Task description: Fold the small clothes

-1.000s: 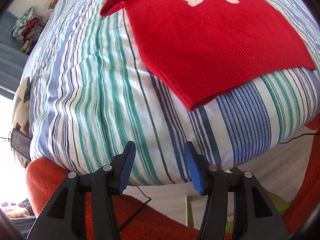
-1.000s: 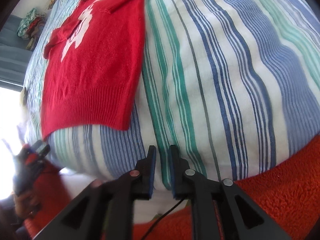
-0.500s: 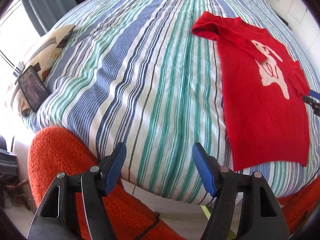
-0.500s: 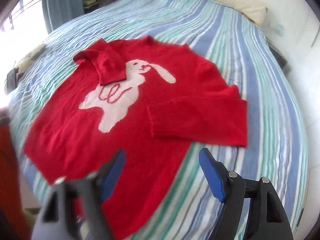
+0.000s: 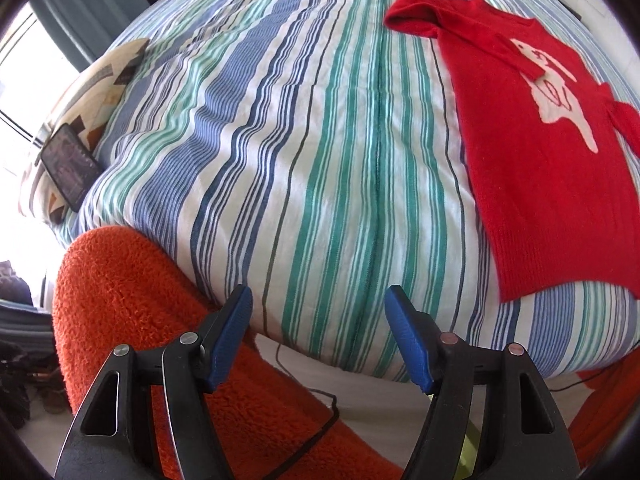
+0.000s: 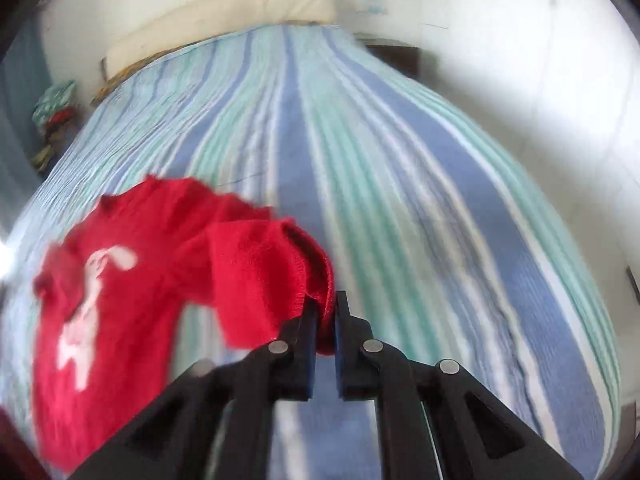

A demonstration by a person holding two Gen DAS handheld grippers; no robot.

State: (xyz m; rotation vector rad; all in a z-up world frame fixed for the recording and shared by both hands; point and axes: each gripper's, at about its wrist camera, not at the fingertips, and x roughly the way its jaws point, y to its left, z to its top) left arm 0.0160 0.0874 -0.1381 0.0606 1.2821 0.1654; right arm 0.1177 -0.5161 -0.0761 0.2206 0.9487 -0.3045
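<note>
A knitted red sweater (image 6: 120, 300) sleeve is pinched by the right gripper (image 6: 325, 312) at lower centre; the left gripper (image 5: 318, 320) is held spread over the striped bedspread (image 5: 320, 140).

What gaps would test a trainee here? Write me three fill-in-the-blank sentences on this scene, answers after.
1. The right gripper is shut on the sweater's ____.
2. The left gripper is ____ and holds nothing.
3. The sweater's colour is ____, with a white animal on its front.

Answers: sleeve; open; red
</note>
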